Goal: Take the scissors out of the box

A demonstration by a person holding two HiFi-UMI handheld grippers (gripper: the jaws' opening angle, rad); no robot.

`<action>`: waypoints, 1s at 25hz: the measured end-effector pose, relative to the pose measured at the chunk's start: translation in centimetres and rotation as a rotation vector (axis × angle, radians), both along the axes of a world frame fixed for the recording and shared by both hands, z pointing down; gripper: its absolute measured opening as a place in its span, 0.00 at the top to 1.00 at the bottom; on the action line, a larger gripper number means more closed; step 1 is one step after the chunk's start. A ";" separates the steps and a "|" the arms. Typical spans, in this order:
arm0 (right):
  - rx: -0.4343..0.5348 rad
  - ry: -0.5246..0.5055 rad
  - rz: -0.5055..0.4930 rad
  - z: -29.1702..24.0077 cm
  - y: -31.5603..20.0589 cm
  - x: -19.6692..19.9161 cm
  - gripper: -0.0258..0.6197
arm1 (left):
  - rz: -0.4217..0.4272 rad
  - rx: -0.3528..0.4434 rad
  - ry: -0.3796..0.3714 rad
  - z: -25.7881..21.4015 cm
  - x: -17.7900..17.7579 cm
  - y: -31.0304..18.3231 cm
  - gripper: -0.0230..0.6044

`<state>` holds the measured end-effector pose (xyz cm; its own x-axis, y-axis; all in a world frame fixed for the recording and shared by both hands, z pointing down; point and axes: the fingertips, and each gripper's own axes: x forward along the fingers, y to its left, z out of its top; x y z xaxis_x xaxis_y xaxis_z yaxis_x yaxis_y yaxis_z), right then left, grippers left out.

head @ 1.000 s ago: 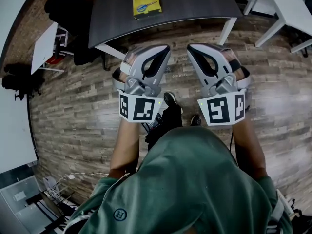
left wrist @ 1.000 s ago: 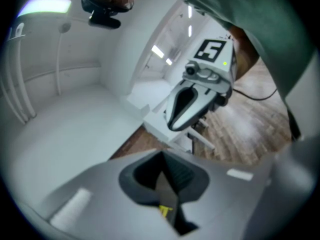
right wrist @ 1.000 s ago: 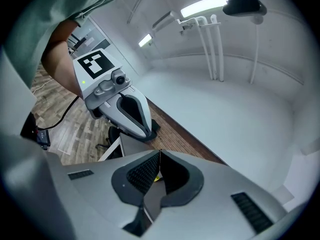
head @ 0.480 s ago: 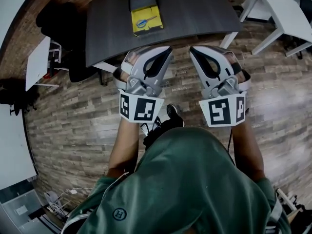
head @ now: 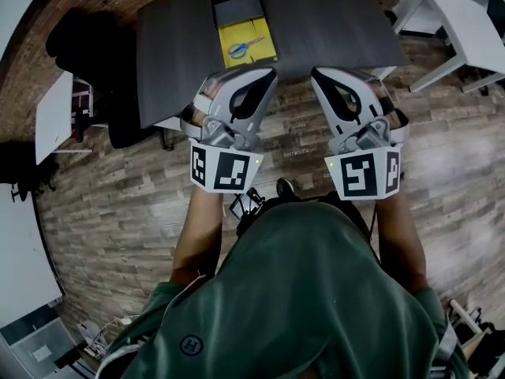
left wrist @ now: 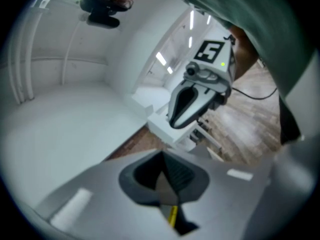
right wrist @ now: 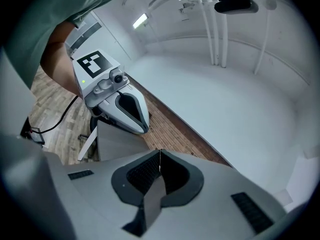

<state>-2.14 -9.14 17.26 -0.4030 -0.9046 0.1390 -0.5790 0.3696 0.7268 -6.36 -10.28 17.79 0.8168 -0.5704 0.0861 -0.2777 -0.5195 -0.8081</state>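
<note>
Yellow box (head: 257, 58), blue-handled scissors (head: 246, 48) inside

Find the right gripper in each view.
Head view: right gripper right of centre, tip at the table edge.
Left gripper view: right gripper just right of centre, seen side-on, marker cube on top.
Right gripper view: right gripper bottom centre, its own jaws shut.
Shared landmark: the plank floor.
</note>
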 end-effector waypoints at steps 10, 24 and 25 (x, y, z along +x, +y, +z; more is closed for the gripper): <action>-0.055 -0.008 -0.096 1.9 -8.3 0.0 0.95 | -0.105 -0.058 -0.003 2.1 -0.5 -7.9 0.96; -0.259 0.037 -0.410 10.3 -24.8 -2.6 0.95 | -0.365 -0.171 -0.012 7.1 -1.2 -22.2 0.96; -0.284 0.048 -0.430 11.0 -25.6 -3.0 0.95 | -0.383 -0.186 -0.008 7.4 -1.5 -22.8 0.96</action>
